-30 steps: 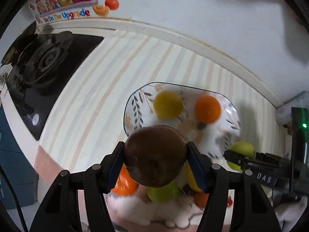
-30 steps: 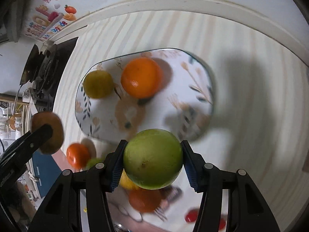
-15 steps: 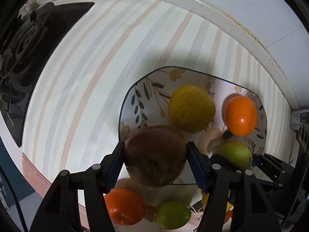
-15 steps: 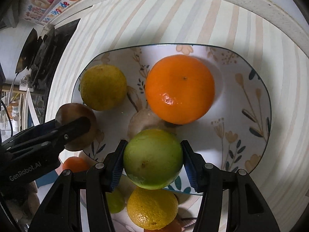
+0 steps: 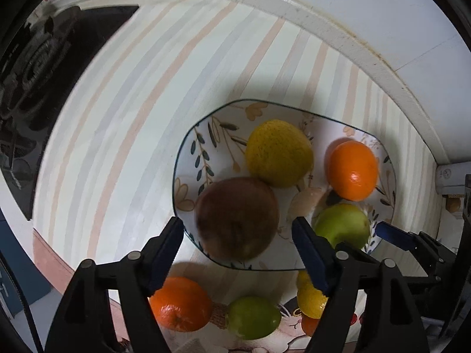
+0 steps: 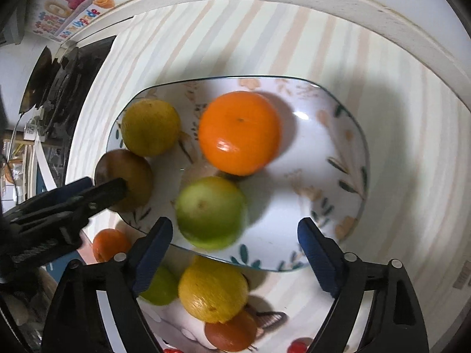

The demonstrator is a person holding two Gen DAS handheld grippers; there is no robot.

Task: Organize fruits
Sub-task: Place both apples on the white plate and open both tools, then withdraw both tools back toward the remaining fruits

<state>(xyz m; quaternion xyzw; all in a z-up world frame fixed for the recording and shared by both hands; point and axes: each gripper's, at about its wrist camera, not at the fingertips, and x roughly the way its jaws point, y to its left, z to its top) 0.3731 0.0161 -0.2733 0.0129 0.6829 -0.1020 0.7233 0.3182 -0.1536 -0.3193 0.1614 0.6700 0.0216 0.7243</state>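
A floral plate (image 5: 332, 129) (image 6: 318, 153) lies on the striped counter. On it are a yellow fruit (image 5: 278, 153) (image 6: 150, 128), an orange (image 5: 353, 170) (image 6: 240, 132), a green fruit (image 5: 343, 225) (image 6: 210, 211) and a brown fruit (image 5: 237, 217) (image 6: 125, 176). My left gripper (image 5: 237, 235) hangs over the brown fruit. Its jaws are opening, and the pads stand clear of the fruit on both sides. My right gripper (image 6: 235, 235) is over the green fruit. Its jaws are opening too, with neither pad touching the fruit.
Loose fruits lie on a patterned mat near the plate's front edge: an orange (image 5: 179, 304), a green one (image 5: 253, 317) and a yellow one (image 6: 213, 289). A black stove (image 5: 35, 67) is at the left. A white ledge (image 5: 323, 26) and wall run behind.
Both grippers sank toward the plate and spread their jaws. The brown fruit and the green fruit left the pads and now rest on the plate.
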